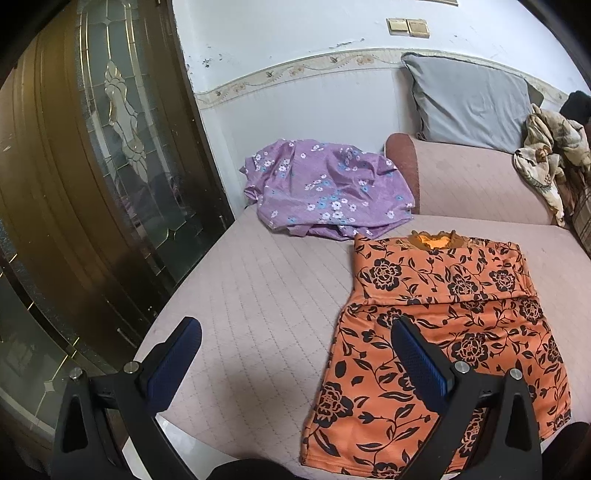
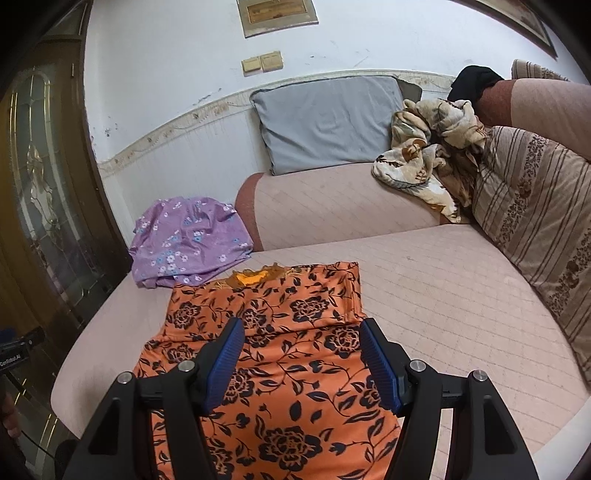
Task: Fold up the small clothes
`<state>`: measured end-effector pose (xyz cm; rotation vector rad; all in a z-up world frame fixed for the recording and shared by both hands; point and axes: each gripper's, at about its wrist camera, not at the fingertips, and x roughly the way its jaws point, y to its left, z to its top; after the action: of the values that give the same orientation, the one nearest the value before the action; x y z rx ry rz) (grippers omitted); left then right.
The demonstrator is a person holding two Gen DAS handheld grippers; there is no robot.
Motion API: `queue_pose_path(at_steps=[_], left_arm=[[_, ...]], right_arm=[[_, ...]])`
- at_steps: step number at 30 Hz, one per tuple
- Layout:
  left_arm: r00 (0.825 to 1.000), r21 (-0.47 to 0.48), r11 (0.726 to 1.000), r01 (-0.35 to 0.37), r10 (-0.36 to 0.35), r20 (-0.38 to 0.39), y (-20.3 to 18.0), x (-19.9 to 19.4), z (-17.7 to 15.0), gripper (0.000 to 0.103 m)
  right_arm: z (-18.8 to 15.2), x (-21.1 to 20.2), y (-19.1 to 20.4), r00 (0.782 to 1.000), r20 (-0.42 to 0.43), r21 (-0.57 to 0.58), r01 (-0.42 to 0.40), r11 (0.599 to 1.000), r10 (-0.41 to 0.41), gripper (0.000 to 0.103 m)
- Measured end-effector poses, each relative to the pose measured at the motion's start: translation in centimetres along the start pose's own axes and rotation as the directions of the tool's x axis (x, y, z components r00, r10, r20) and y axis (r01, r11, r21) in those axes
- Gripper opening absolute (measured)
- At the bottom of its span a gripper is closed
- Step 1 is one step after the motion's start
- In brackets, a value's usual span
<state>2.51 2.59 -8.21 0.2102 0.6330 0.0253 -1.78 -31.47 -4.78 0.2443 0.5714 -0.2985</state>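
Pink quilted sofa cover (image 1: 258, 295) is filling the lower part of both views, with a pale wall (image 1: 295, 29) rising behind it. Over this cover the left gripper (image 1: 295, 343) is hanging with its blue-padded fingers spread wide and holding nothing; its right finger (image 1: 421, 358) is sitting above the orange floral garment (image 1: 443, 332), while its left finger (image 1: 173, 358) is over bare cover. The right gripper (image 2: 303, 354) is also standing wide apart and empty, both fingers hovering over the orange floral garment (image 2: 280, 387).

That garment is lying flat on the seat near the front edge, its sleeves folded across the chest and its collar pointing toward the backrest. Just beyond the collar a purple floral garment (image 1: 325, 188) is lying crumpled, close to the orange one, against the sofa arm. Farther back a grey cushion (image 2: 328, 122) is leaning on the wall, a cream patterned cloth (image 2: 428, 155) is bunching beside it, and a striped pillow (image 2: 535, 214) is resting along the right. A dark wooden door with leaded glass (image 1: 110, 147) is standing at the left.
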Motion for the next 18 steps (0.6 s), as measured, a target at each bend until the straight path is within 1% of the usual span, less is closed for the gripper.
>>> queue_pose_path(at_steps=[8, 18], left_arm=[[1.0, 0.004, 1.0, 0.018, -0.018, -0.012, -0.4, 0.7, -0.1, 0.102], [0.998, 0.007, 0.999, 0.053, -0.053, -0.016, -0.7, 1.0, -0.3, 0.102]], right_arm=[[0.0, 0.3, 0.1, 1.0, -0.01, -0.014, 0.003, 1.0, -0.003, 0.068], [-0.6, 0.7, 2.5, 0.998, -0.046, -0.052, -0.036, 0.998, 0.034, 0.068]])
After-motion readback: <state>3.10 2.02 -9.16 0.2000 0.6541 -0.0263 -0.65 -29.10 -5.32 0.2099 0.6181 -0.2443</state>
